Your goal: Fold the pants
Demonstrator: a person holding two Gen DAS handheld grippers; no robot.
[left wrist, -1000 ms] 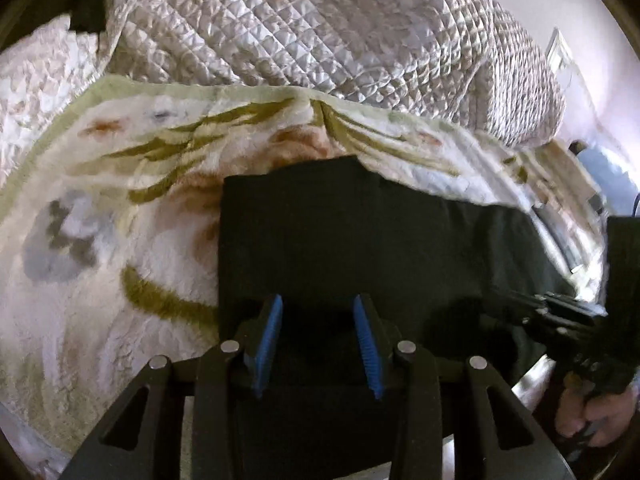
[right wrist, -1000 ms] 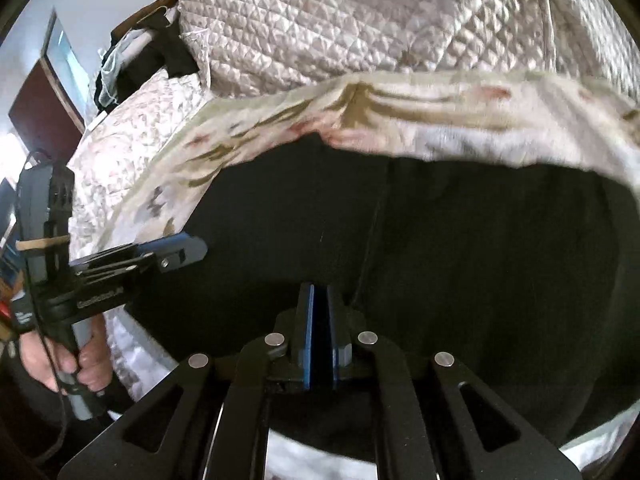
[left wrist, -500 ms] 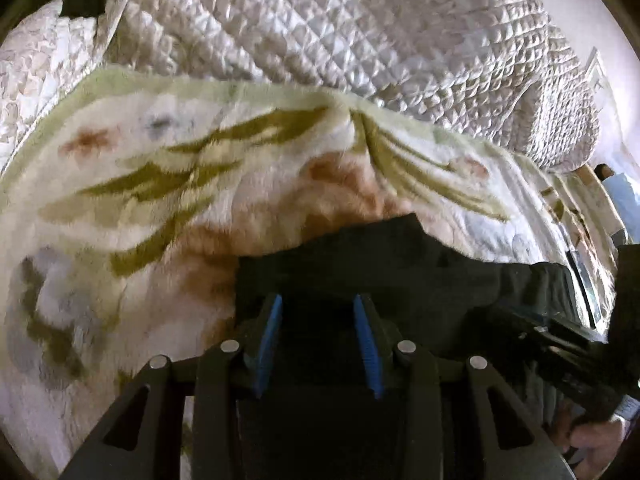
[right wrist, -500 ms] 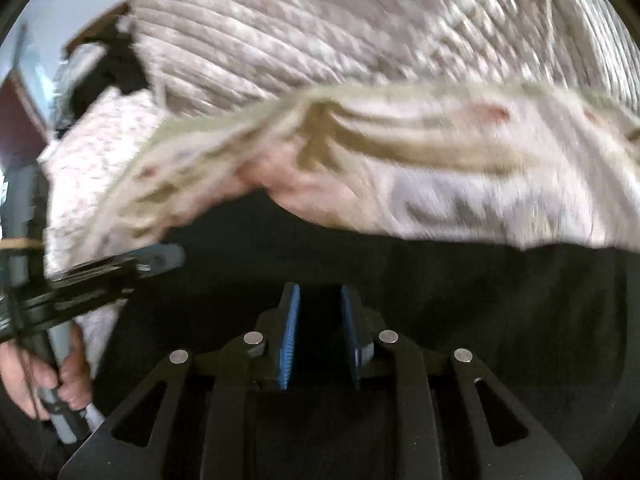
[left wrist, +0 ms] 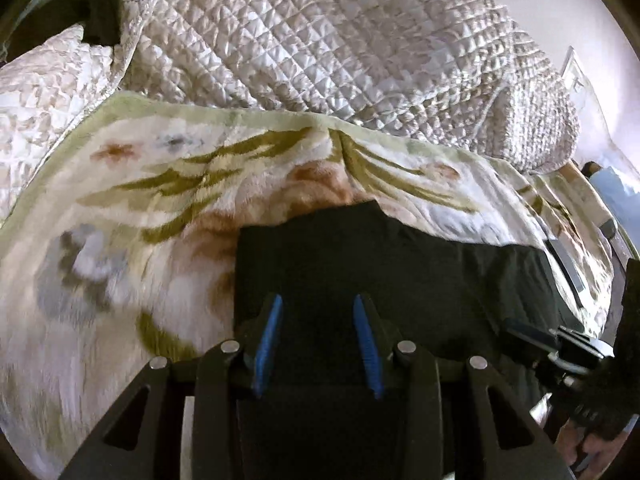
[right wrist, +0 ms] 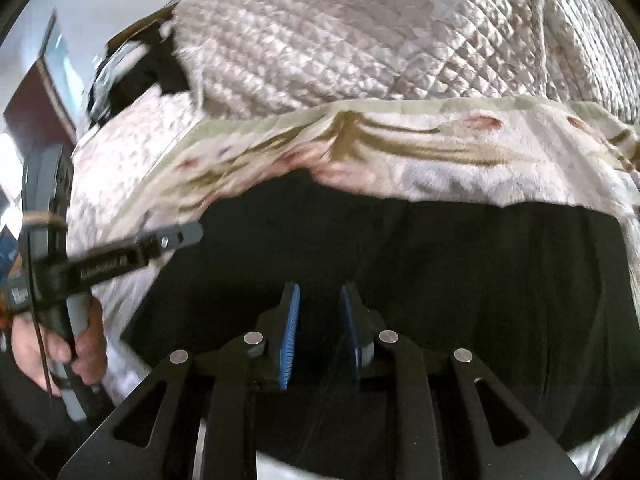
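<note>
black pants (left wrist: 384, 264) are lying folded on the floral blanket (left wrist: 140, 208) over your bed. only your right view is showing your left hand (right wrist: 56, 344). your left gripper (left wrist: 318, 320) is hovering with jaws partly apart, gripping nothing. your right gripper (right wrist: 318, 320), pinched shut a second ago, is now standing slightly parted, empty.

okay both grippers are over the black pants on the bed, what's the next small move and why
Probably lower the left gripper and right gripper onto the near edge of the black fabric pants and pinch it. Both sets of blue pads stand apart with nothing clamped, and the pants lie flat on the floral fleece blanket, seemingly ready for another fold.
</note>
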